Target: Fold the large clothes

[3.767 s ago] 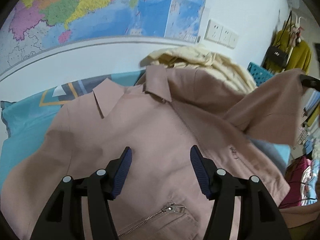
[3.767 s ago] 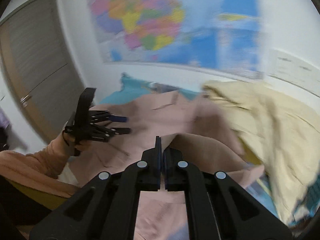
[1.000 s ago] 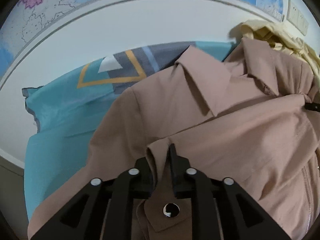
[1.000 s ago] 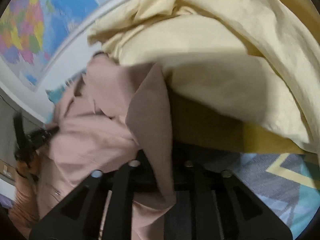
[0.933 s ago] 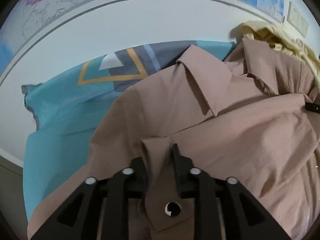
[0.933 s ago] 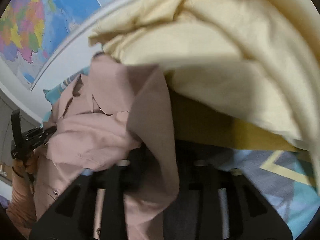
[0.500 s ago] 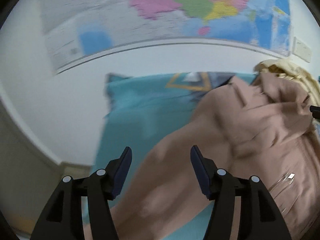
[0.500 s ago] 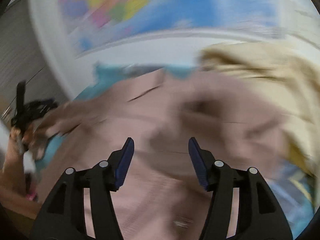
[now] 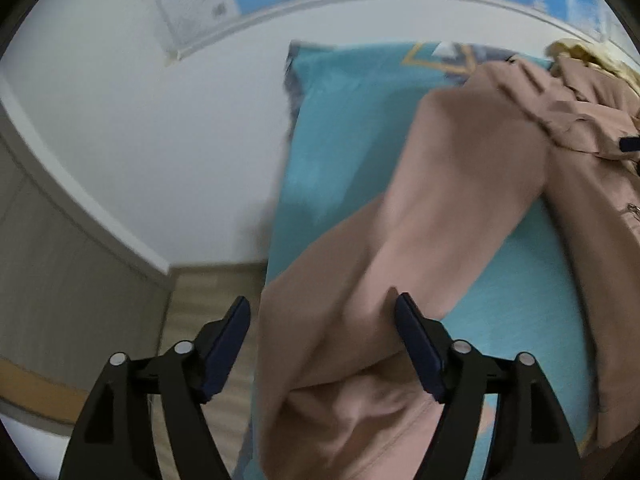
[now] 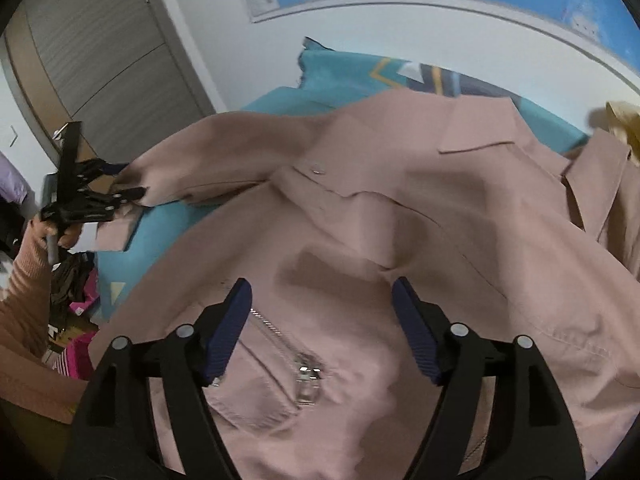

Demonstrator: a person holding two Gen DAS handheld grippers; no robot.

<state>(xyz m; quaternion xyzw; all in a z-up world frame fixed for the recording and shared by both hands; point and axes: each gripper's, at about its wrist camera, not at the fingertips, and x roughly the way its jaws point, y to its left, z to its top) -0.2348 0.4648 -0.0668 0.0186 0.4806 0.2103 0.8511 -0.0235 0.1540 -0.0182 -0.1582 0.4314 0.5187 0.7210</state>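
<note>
Pink jacket (image 10: 400, 220) spread front-up across the bed (image 9: 340, 120), collar toward the wall. Snap cuff (image 10: 316, 168) now lying over the chest, dropped there a moment ago. Both grips gone since then: a second back, pinched tight on cloth; now nothing clamped.

Over to the left claw (image 9: 322, 340): swung out to the bed's edge, standing wide above the far sleeve (image 9: 440, 220). Sleeve running between the pads and trailing off the mattress, cloth brushing the right-hand pad at most, not squeezed. Seen from the right wrist view, hand (image 10: 60, 232) out at the side, bracketing the sleeve's end.

Right claw (image 10: 320, 320): pulled back over the jacket's front, jaws opening, hovering above the pocket zipper (image 10: 304, 372) with nothing gripped between them.

Reads as one sleeve fold set down and released, the second about to begin; needs a close on that loose sleeve end next, probably. Yellow garment (image 10: 620, 120) bunched beside the collar, out of the way so far.
</note>
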